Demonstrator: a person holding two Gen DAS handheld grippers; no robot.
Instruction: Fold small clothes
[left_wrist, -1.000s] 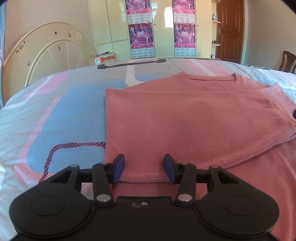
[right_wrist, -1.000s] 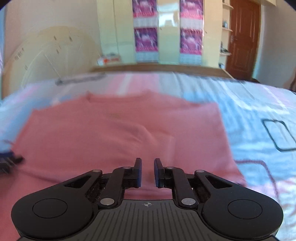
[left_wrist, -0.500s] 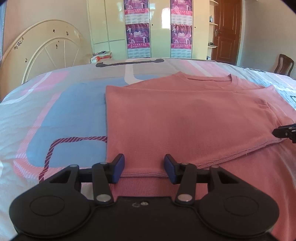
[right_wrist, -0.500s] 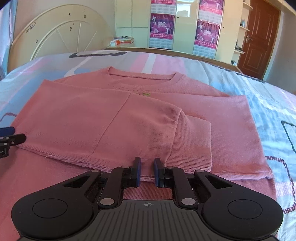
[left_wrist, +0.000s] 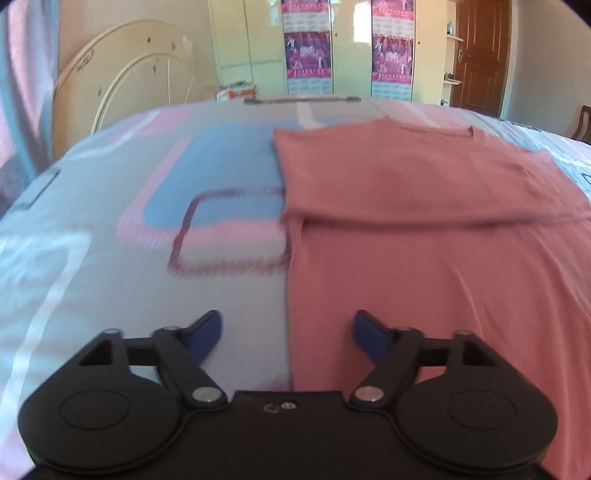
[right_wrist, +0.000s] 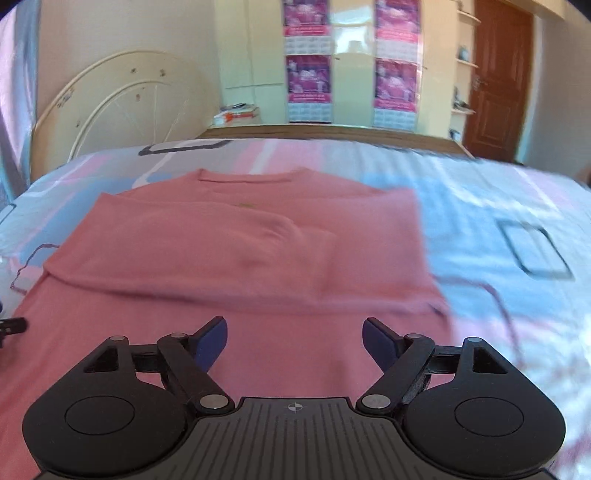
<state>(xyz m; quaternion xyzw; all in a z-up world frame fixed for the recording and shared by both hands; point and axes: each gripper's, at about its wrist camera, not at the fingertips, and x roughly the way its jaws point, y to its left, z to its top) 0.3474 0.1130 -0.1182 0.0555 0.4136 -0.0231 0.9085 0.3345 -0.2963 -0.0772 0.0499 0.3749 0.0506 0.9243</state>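
Note:
A pink sweater (left_wrist: 424, 206) lies flat on the bed with both sleeves folded across its chest; it also shows in the right wrist view (right_wrist: 236, 258). My left gripper (left_wrist: 287, 334) is open and empty, hovering over the sweater's lower left edge, half over the bedsheet. My right gripper (right_wrist: 294, 339) is open and empty above the sweater's lower body, near its right side. A tip of the left gripper shows at the left edge of the right wrist view (right_wrist: 11, 325).
The bed has a sheet (left_wrist: 147, 221) patterned in blue, pink and grey. A cream round headboard (left_wrist: 122, 96) leans on the wall at back left. Wardrobe doors with posters (left_wrist: 351, 48) and a brown door (right_wrist: 495, 74) stand behind the bed.
Both grippers have pulled back toward the sweater's hem. The right gripper has opened from shut, letting go of the folded sleeve. The left gripper has opened wider and shifted left.

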